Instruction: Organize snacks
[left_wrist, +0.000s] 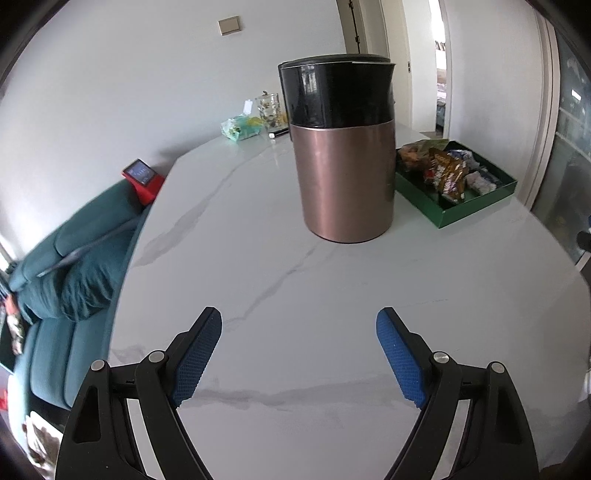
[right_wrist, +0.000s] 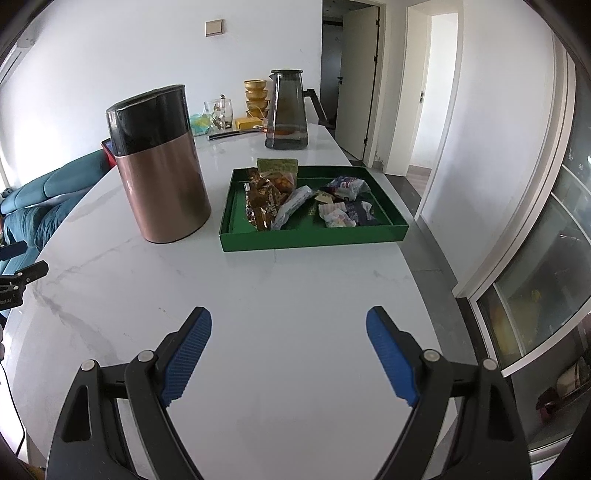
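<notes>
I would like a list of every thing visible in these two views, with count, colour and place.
table: one, white marble, under everything
canister: one, copper with black lid, left of tray
tray: one, green, on table
snack packets: several, mixed colours, inside tray
pitcher: one, smoky glass, behind tray
glass jar: one, clear, far end of table
sofa: one, teal, left of table
left gripper: one, black with blue pads, open
right gripper: one, same colours, open

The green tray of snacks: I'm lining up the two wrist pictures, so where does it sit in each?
Left wrist: green tray at right of centre, partly hidden behind the copper canister.
Right wrist: green tray at centre, in full view, right of the copper canister.
Shared landmark: the copper canister.
</notes>
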